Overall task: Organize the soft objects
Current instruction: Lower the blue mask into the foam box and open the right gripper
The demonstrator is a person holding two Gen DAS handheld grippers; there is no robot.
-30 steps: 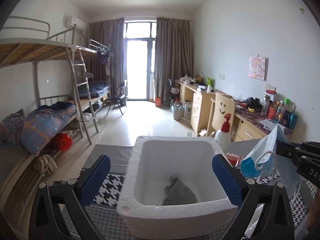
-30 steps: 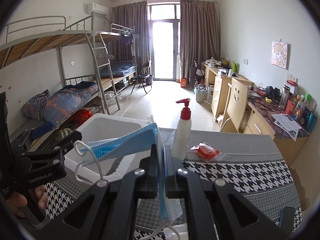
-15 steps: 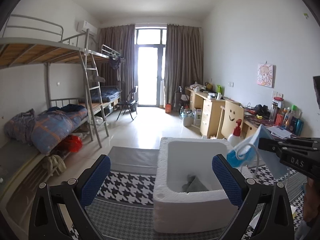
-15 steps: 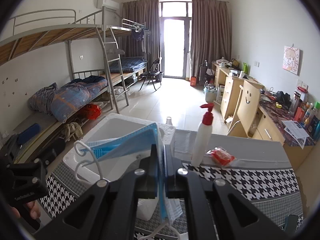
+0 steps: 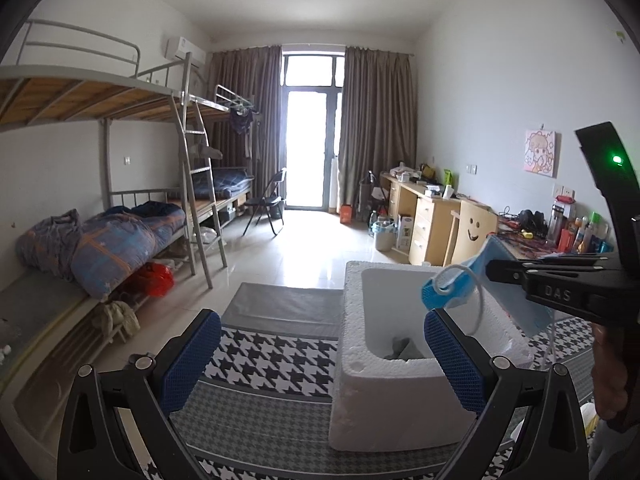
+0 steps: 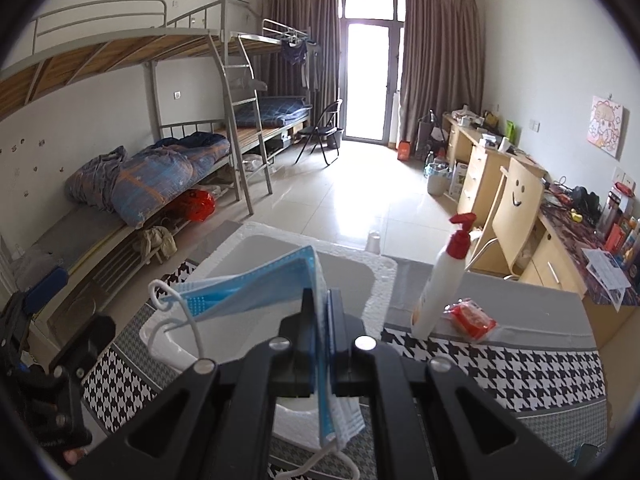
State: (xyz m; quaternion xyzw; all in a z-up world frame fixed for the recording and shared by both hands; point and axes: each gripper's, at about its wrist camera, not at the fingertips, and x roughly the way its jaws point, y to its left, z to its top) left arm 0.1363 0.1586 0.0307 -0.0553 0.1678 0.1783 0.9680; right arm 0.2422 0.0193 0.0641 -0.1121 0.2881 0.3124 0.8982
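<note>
Face mask, blue and folded over on itself, hangs pinched in my right tongs, whose two fingers are pressed together on its fold so that one half sticks out to my left and the other droops below the tips with an ear loop dangling. What the drop turns on, I think, is that the foam box sits below and ahead of those tongs, slightly to my left, with its long side running away from me across the checked cloth on the worktop; the mask's free half already reaches out over the opening, while the pinched part looks to be above the box's near right edge. Seen from my left side, the mask floats over the right rim of the box, and a grey cloth already lies at the bottom. My left tongs are spread wide and hold nothing, with the box in front of the right finger rather than between the two. So the right hand is the one placed for the job, and I judge it needs only a small shift to my left before letting go. A pump bottle and a red packet stand to the right of the box, out of the way.
</note>
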